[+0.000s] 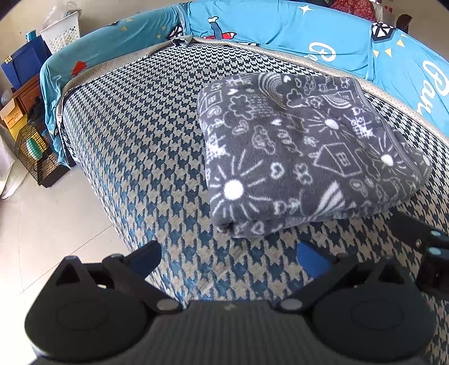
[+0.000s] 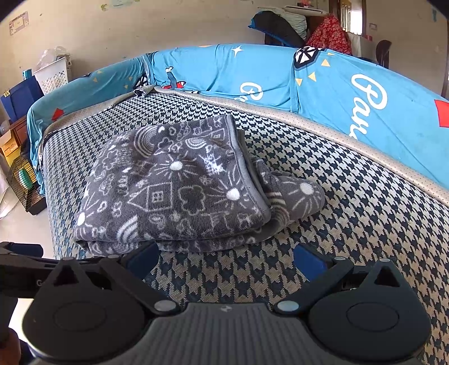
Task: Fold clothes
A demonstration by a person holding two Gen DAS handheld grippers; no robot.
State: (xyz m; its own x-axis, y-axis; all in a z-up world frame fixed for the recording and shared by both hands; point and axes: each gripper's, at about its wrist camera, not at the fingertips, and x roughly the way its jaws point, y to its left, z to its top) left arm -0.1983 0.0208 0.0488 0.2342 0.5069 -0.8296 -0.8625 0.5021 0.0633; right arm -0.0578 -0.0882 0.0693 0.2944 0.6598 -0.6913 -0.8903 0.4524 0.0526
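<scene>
A grey fleece cloth (image 1: 306, 151) with white doodles is seen folded into a thick pad on a houndstooth cover (image 1: 134, 134), which is spread over a sofa seat. In the right wrist view one layer of the cloth (image 2: 179, 182) is left sticking out at its right side, beyond a hemmed edge. A blue printed sheet (image 1: 280, 25) is draped over the back and arm of the sofa, and a beige strip (image 2: 336, 132) is seen between it and the cover.

The left gripper (image 1: 228, 259) is held spread wide and empty above the cover's near edge, just short of the cloth. The right gripper (image 2: 226, 259) is likewise held apart, with nothing between its blue pads (image 2: 308, 259); the cloth's near edge lies just ahead of it.

Pale floor tiles (image 1: 42, 238) are seen to the left of the sofa. Against the wall are stood a white basket (image 1: 60, 35), a blue bin (image 1: 22, 64), a wooden cabinet (image 1: 26, 97) and a wire cage (image 1: 35, 157). A red patterned fabric (image 2: 331, 36) is seen behind the sofa.
</scene>
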